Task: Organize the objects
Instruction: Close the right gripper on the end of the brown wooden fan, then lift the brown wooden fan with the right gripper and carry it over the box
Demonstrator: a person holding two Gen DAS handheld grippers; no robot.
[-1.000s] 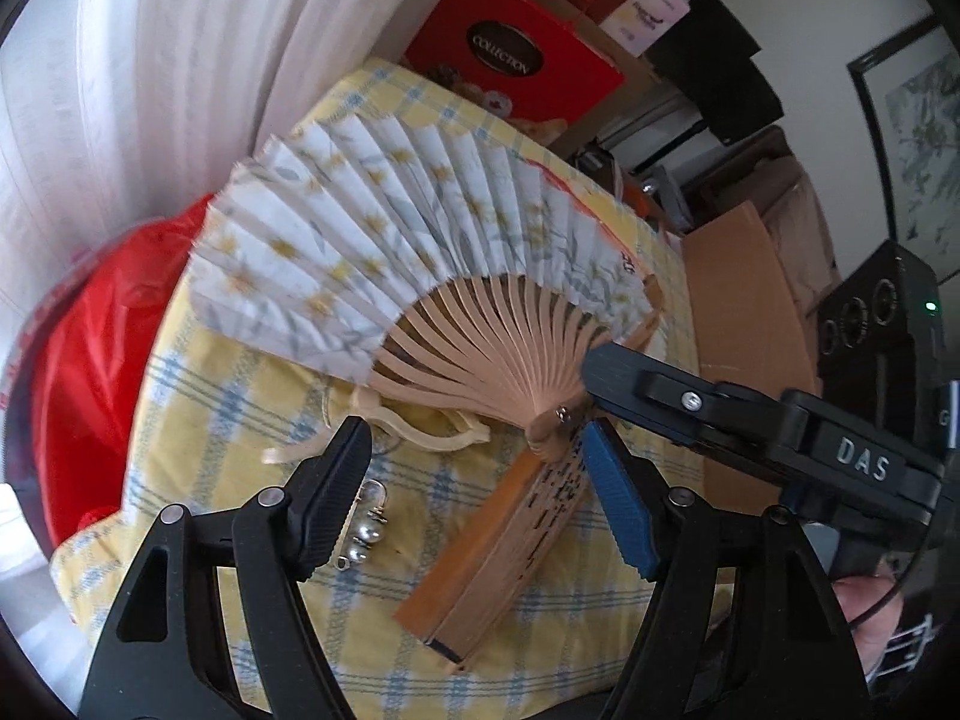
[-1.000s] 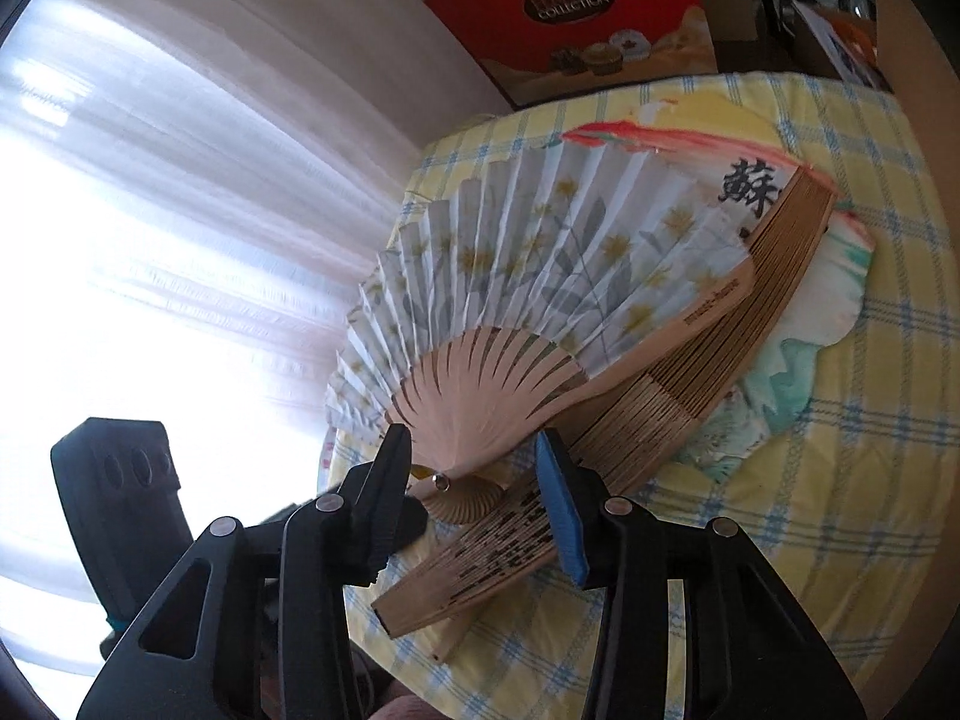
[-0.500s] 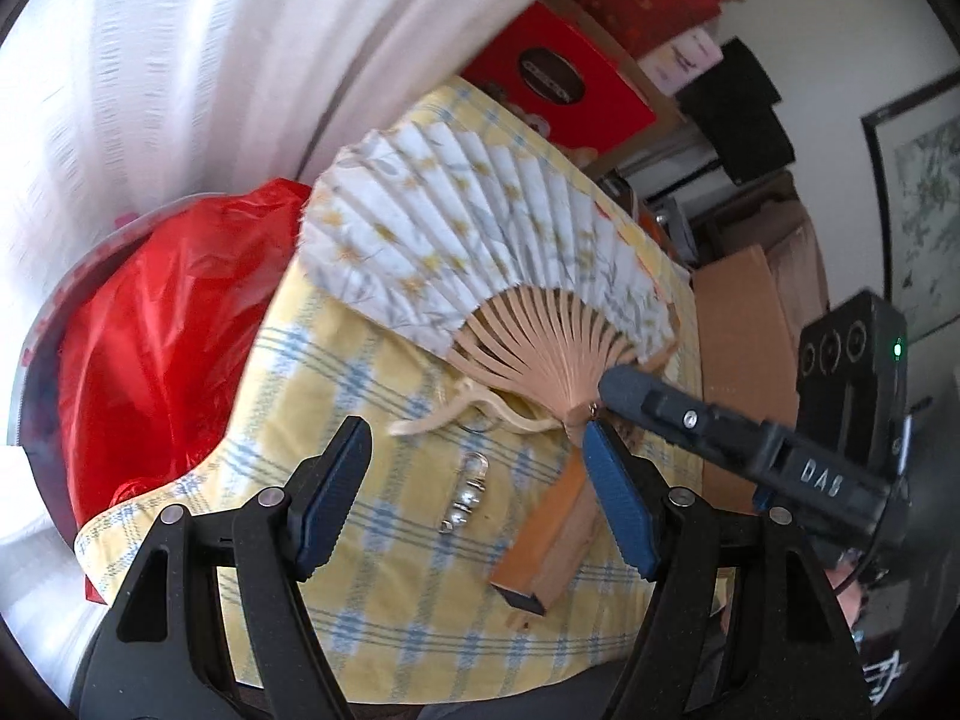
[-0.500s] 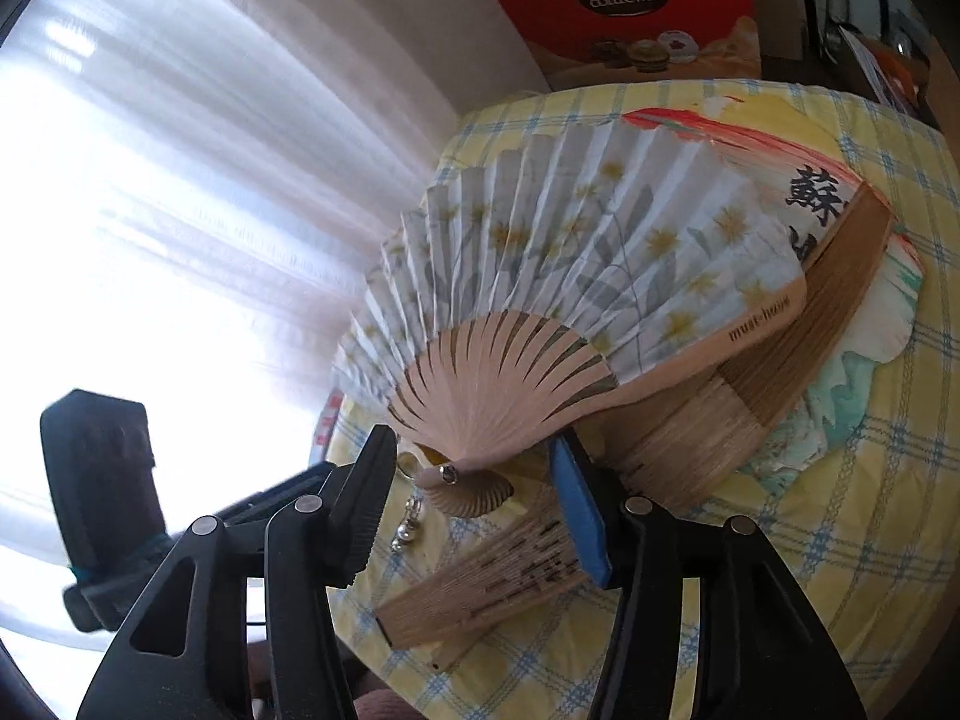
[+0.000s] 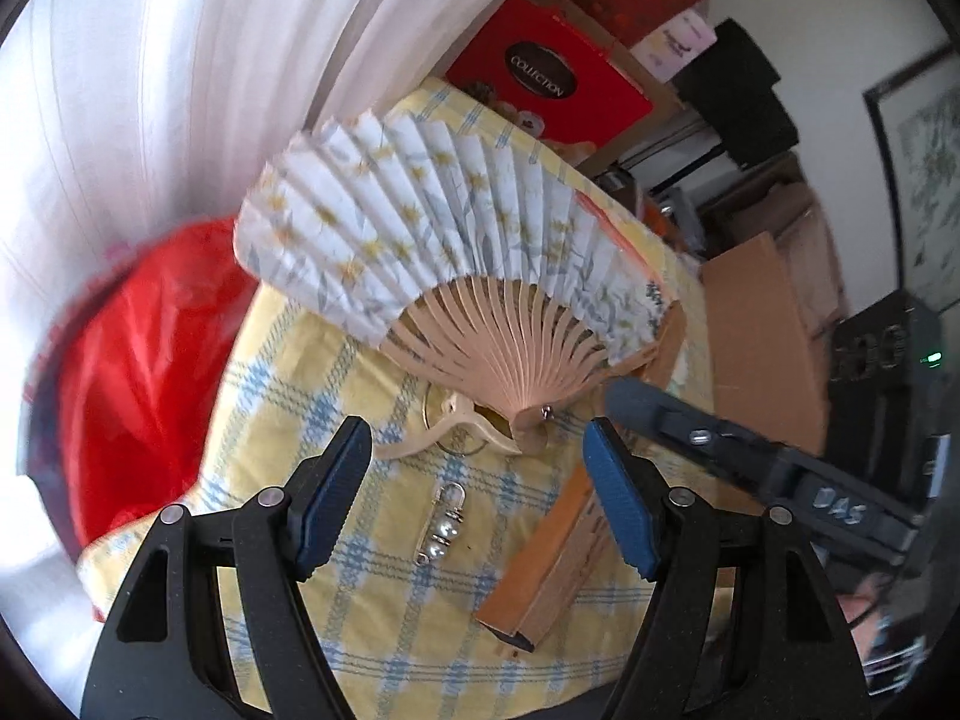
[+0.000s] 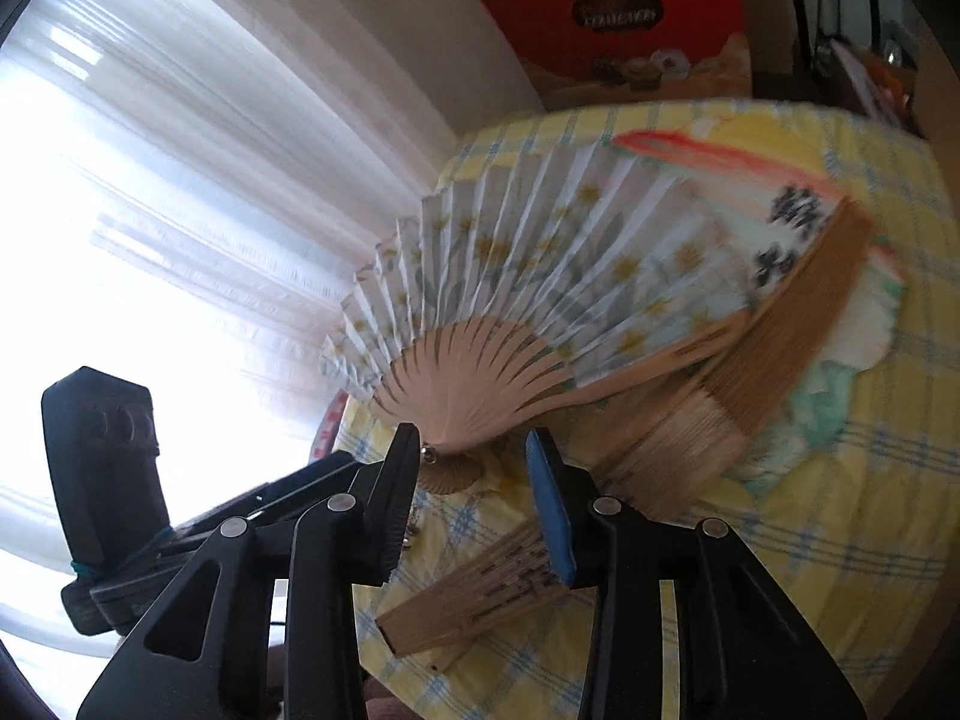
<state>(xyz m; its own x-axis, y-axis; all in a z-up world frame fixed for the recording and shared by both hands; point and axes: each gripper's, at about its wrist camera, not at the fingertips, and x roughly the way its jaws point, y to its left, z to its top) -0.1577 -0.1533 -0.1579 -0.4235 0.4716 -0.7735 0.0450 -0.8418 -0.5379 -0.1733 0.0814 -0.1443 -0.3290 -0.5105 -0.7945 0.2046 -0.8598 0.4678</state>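
My left gripper (image 5: 477,480) hangs over the near edge of the yellow-and-blue checked tablecloth (image 5: 390,618), jaws standing wide with nothing between the blue pads. Directly ahead of its fingertips, between them, lies a small silver clasp with pearl beads (image 5: 445,525), flat on the cloth. Just beyond that sits a cream-coloured curved hair claw (image 5: 447,429) over a thin metal ring.

Further ahead spreads the open white paper fan with yellow flowers and pale bamboo ribs (image 5: 456,252). From the left view its pivot sits between the left gripper's tips and slightly past them. Off the left gripper's right finger lies a closed brown wooden folding fan (image 5: 552,564), touching the cloth, its dark end pointing back toward me.

My right gripper (image 6: 474,474) is at the open fan's pivot. Its jaws have just been closing; the rivet end sits between the pads, close by the left-hand pad, but I cannot tell whether the pads press on it, and a gap shows toward the blue pad (image 6: 549,504). Ahead and to the right of this gripper, under the white fan, lies a second open fan with brown slats and black characters (image 6: 798,276), blurred. The closed wooden fan (image 6: 480,594) lies below the right-hand finger.

A red plastic bag (image 5: 138,384) bulges off the left side of the table. A red box marked COLLECTION (image 5: 549,87) stands beyond the table's far edge.
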